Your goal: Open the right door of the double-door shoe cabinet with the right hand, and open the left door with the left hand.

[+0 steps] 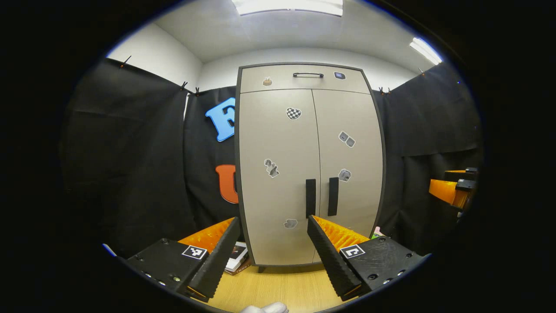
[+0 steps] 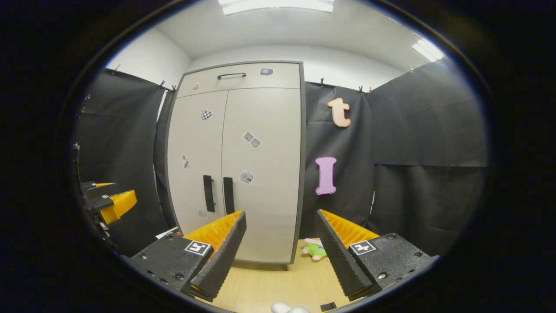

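shoe cabinet (image 1: 310, 165) doors closed, both grippers apart.

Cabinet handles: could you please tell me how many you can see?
3: a drawer handle on top, a left door handle and a right door handle flanking the centre seam.

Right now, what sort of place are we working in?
Likely a staged recording booth, not a home: black cloth walls clipped up around a lone shoe cabinet, doors closed, with ceiling strip lights overhead.

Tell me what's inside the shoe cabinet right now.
Can't tell: both doors, left door and right door, are closed, hiding the inside of the cabinet. Only stickers and two dark handles show on the front.
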### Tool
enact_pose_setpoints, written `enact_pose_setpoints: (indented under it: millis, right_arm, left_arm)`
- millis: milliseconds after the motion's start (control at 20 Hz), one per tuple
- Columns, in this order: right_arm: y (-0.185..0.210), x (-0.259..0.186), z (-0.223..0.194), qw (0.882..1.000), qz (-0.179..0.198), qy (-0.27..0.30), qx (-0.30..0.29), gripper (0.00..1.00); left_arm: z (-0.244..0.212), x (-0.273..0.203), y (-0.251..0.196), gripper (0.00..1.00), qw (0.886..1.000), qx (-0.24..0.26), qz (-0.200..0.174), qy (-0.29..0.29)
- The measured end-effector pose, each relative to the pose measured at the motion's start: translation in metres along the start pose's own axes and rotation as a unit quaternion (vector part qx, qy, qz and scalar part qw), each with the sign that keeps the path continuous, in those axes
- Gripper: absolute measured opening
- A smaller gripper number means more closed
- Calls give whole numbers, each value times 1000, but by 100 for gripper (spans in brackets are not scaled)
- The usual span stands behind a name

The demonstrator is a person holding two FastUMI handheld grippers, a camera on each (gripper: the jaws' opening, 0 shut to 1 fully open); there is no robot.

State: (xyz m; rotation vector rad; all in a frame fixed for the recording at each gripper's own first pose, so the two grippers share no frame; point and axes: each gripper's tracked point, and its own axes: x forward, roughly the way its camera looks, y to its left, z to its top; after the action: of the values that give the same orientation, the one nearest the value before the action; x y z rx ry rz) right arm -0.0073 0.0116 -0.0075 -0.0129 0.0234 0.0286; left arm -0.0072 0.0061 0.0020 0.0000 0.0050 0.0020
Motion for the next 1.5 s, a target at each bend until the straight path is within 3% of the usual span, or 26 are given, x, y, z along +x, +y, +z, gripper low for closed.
enact_pose_setpoints:
  millis: [700, 1500]
  right_arm:
    - [17, 26, -7, 1000, 5, 8, 2, 100]
    - [119, 178, -32, 999, 49, 21, 9, 100]
  left_arm:
    - [-2, -2, 5, 95, 1000, 5, 10, -8]
    - [-29, -7, 45, 95, 997, -2, 74, 22]
